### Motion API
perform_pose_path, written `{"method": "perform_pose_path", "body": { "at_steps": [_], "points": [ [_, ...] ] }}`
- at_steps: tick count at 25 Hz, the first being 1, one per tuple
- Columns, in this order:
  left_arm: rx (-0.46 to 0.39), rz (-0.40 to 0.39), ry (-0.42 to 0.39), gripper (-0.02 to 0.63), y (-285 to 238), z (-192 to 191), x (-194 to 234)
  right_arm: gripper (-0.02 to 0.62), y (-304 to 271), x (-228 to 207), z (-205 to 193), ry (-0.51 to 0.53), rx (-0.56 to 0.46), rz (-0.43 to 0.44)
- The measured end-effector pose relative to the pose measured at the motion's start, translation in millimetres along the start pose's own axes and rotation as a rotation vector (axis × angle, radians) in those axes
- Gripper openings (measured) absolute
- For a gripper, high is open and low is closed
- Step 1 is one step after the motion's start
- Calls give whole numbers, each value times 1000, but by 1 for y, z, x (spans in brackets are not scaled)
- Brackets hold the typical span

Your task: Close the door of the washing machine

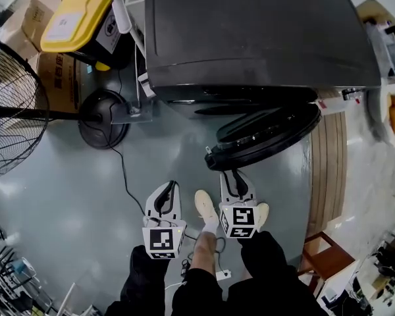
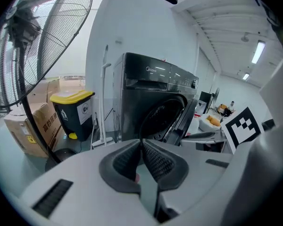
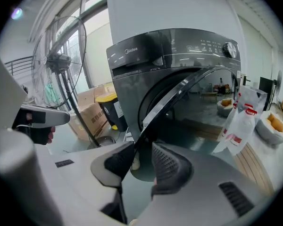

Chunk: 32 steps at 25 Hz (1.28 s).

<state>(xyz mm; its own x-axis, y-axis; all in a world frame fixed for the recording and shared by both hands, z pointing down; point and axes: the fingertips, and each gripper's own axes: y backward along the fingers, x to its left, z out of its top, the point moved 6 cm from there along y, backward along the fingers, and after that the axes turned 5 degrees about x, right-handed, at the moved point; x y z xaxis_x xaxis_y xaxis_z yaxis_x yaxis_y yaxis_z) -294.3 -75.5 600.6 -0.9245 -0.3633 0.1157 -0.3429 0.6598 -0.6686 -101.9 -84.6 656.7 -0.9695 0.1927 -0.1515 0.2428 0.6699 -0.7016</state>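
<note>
The dark grey washing machine stands at the top of the head view, and its round door swings out towards me at the lower right. My right gripper is at the door's free edge. In the right gripper view the door runs down to the gap of the right gripper, whose jaws stand apart, the door's rim against the left pad. My left gripper hangs left of it over the floor, apart from the door. The left gripper is shut on nothing and faces the washing machine.
A standing fan with a round base is at the left. Behind it are a yellow-lidded bin and cardboard boxes. A cable crosses the floor. Wooden planks lie right of the machine, where a white bag hangs.
</note>
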Motion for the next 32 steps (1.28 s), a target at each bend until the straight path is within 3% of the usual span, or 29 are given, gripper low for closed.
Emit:
{"method": "perform_pose_path", "body": {
  "at_steps": [18, 32],
  "points": [
    [-71, 13, -27, 34, -28, 42, 38, 118, -48, 11, 42, 46, -44, -8],
    [-79, 39, -29, 34, -43, 58, 57, 110, -79, 12, 73, 74, -63, -3]
  ]
}}
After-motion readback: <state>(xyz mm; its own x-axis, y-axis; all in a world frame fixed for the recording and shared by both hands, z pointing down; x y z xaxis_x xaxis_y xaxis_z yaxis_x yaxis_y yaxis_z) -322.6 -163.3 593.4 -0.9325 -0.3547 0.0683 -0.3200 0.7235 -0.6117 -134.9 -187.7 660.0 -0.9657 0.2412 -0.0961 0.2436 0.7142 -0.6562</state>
